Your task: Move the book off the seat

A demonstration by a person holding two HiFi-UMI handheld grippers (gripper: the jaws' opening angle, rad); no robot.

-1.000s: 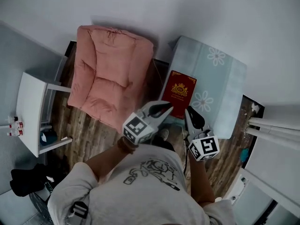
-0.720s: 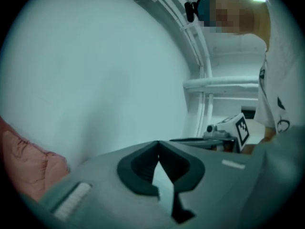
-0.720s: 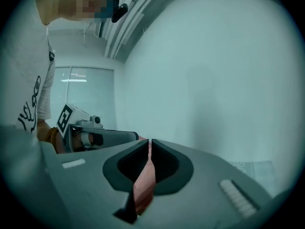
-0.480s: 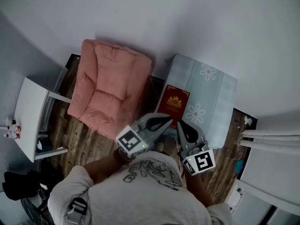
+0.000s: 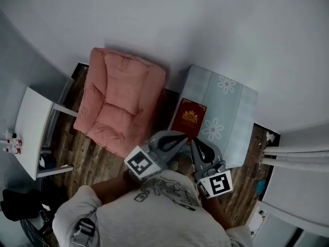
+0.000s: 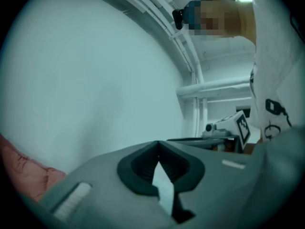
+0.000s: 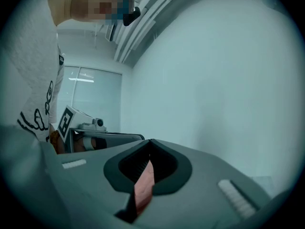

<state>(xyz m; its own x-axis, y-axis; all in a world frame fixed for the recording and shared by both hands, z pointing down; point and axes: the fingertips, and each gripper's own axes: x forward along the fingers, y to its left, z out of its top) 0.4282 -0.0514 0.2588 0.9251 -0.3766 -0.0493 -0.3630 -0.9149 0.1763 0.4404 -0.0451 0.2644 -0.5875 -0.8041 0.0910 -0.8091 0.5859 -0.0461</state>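
The dark red hardcover book lies flat on the pale blue flower-patterned surface, beside and apart from the pink cushioned seat, which carries no book. The move is therefore judged complete, with nothing evidently left. The left gripper and right gripper are held level at the person's chest, jaws fully together and gripping nothing. Only the head view shows the book and the seat's top; the gripper views confirm the closed tips against a plain white wall.
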